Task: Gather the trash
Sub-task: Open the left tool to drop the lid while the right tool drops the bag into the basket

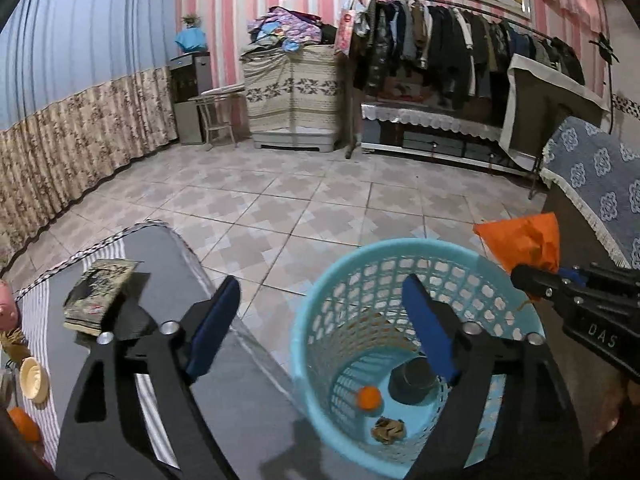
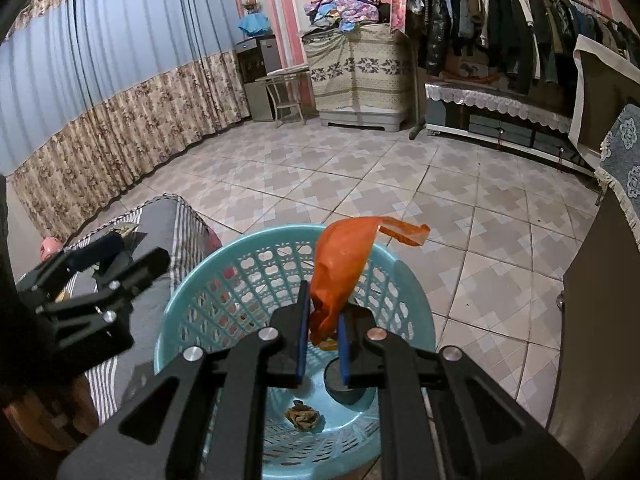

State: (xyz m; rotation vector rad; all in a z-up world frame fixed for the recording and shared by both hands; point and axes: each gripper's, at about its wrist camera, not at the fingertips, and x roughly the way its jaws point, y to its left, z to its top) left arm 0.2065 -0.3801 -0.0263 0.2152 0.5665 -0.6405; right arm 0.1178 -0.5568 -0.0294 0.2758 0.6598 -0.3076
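A light blue mesh basket [image 1: 316, 304] stands on the tiled floor beside the table. Inside it lie a small orange ball [image 1: 369, 397], a dark round cup [image 1: 412, 380] and a crumpled brown scrap [image 1: 388, 429]. My left gripper [image 1: 320, 286] is open above the basket's near-left rim, and there is nothing between its blue pads. My right gripper [image 2: 322, 312] is shut on an orange plastic bag [image 2: 344, 264], held over the basket [image 2: 192, 292]. In the left wrist view the bag [image 1: 524, 240] shows at the basket's right rim. My left gripper [image 2: 128, 256] appears at the left in the right wrist view.
A low table with a striped cloth [image 1: 36, 308] sits left of the basket, bearing a worn book [image 1: 100, 296], a cream dish [image 1: 34, 380] and an orange fruit [image 1: 24, 424]. A seat with a blue patterned cover [image 1: 592, 176] stands right. Tiled floor [image 1: 300, 200] stretches ahead to a clothes rack [image 1: 460, 40].
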